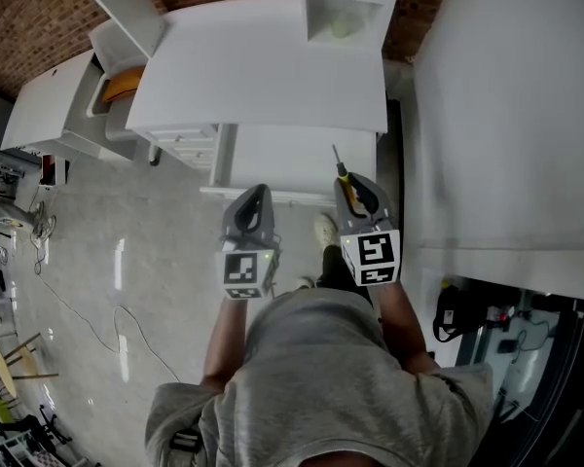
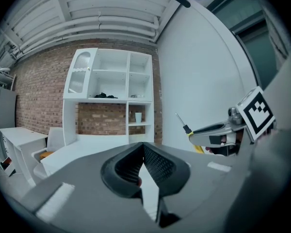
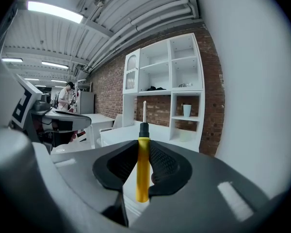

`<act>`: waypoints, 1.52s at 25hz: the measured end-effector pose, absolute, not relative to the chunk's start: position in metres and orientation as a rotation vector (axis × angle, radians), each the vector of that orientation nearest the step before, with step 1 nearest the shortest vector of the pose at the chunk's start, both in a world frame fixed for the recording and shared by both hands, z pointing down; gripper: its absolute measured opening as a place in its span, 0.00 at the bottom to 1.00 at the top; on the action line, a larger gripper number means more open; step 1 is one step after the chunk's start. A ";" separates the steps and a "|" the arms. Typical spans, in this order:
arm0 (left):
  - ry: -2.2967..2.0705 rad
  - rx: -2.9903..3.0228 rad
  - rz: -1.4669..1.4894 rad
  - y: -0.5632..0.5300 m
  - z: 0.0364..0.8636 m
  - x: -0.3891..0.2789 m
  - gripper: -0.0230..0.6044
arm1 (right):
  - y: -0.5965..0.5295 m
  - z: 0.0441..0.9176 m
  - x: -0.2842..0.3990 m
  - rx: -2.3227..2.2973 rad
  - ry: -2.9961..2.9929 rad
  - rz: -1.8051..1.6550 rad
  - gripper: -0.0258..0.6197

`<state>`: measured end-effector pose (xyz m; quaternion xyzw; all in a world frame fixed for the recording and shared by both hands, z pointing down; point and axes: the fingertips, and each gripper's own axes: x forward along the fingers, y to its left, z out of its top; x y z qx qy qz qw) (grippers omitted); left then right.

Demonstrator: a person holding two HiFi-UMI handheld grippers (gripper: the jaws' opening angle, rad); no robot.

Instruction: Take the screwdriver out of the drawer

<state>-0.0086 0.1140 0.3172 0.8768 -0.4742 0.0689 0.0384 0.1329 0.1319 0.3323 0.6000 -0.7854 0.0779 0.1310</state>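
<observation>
A white desk fills the upper centre, a brick wall behind. The right gripper clamps a yellow screwdriver; the left gripper is pinched together, empty.

The head camera looks steeply down over the person's grey shirt, with the white flat-topped desk at 12 o'clock. Each gripper camera sits close behind its own jaws, facing roughly level at the tall white open shelf unit on the red brick wall, which both views share. The left gripper view catches the right gripper at 3 o'clock, the right gripper view the left gripper at 9 o'clock
</observation>
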 end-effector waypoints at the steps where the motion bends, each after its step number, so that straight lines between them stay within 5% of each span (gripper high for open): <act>1: -1.456 2.687 0.211 0.114 0.318 -0.009 0.05 | 0.132 0.332 0.133 1.739 -2.282 0.224 0.16; 38: -1.502 2.651 0.230 0.114 0.324 -0.009 0.05 | 0.128 0.340 0.131 1.669 -2.315 0.207 0.16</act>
